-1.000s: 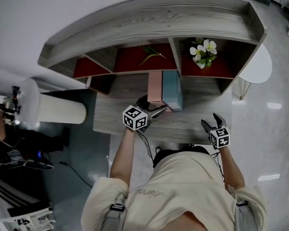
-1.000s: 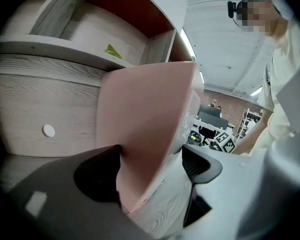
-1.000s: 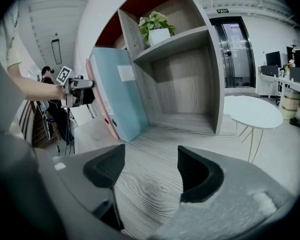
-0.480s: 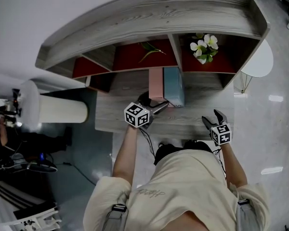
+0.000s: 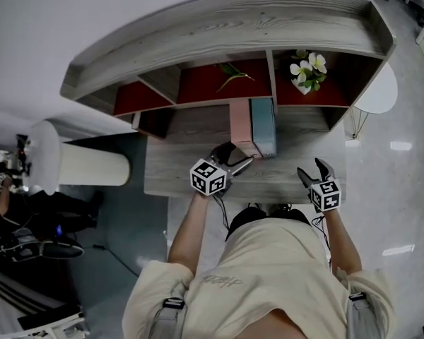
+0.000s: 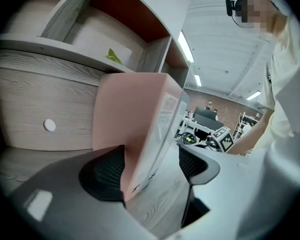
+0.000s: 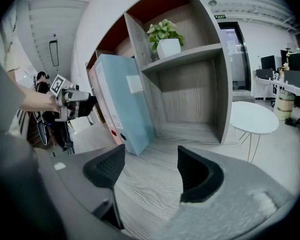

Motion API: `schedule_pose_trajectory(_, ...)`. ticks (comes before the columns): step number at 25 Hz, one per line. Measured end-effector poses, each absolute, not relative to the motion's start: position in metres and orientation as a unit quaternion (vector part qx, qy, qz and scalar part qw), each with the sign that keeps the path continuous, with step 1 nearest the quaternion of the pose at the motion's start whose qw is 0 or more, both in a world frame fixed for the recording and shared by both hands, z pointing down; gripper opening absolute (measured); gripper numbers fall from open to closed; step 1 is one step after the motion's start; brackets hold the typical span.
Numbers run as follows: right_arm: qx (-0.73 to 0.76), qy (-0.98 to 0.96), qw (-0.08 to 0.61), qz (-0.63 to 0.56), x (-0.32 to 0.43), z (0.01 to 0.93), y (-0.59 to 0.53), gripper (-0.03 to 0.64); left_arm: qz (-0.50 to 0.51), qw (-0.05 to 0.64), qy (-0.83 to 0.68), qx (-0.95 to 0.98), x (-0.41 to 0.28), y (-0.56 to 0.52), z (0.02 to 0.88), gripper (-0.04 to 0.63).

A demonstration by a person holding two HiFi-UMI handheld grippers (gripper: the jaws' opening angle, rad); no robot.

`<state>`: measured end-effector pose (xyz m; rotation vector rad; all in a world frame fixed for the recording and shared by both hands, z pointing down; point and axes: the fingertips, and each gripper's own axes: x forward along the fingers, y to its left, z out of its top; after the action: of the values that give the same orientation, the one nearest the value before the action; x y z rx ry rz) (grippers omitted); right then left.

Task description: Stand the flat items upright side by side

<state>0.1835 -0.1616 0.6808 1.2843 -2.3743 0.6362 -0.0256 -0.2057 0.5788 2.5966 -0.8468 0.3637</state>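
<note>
pink binder + teal binder upright | L gripper by pink | R gripper apart

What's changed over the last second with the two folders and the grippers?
The left gripper has just been closing its jaws slightly, with the near edge of the pink folder between them but not clamped. Nothing else visibly moved. The pink folder and the teal folder stayed upright side by side, and the right gripper stayed open and empty.
</note>
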Motion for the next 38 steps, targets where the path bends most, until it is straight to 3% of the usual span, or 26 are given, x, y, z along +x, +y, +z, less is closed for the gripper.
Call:
schedule_pose_trajectory(10,0.452,-0.866,0.142,0.158,0.145,0.585,-0.163,0.322,0.122,0.158,-0.316,0.928,-0.045,-0.166,0.556,0.273)
schedule_pose_trajectory(15,0.444,-0.878,0.134,0.116,0.124,0.539,-0.16,0.32,0.075,0.165,-0.365,0.913,-0.06,-0.159,0.526,0.154)
schedule_pose_trajectory(17,0.443,-0.882,0.124,0.101,0.118,0.519,-0.159,0.279,0.038,0.174,-0.373,0.91,-0.063,-0.161,0.507,0.124)
schedule_pose_trajectory(20,0.436,-0.89,0.103,0.085,0.106,0.492,-0.161,0.271,0.009,0.18,-0.403,0.897,-0.075,-0.172,0.485,0.014)
schedule_pose_trajectory(26,0.453,-0.886,0.081,0.052,0.102,0.447,-0.163,0.131,0.087,0.113,-0.444,0.885,-0.074,-0.185,0.466,0.012)
schedule_pose_trajectory(31,0.459,-0.885,0.077,0.022,0.102,0.417,-0.167,0.011,0.086,0.098,-0.464,0.876,-0.067,-0.195,0.438,0.012)
schedule_pose_trajectory(38,0.451,-0.89,0.058,-0.012,0.101,0.376,-0.173,0.002,0.047,0.061,-0.47,0.879,-0.067,-0.203,0.377,0.012)
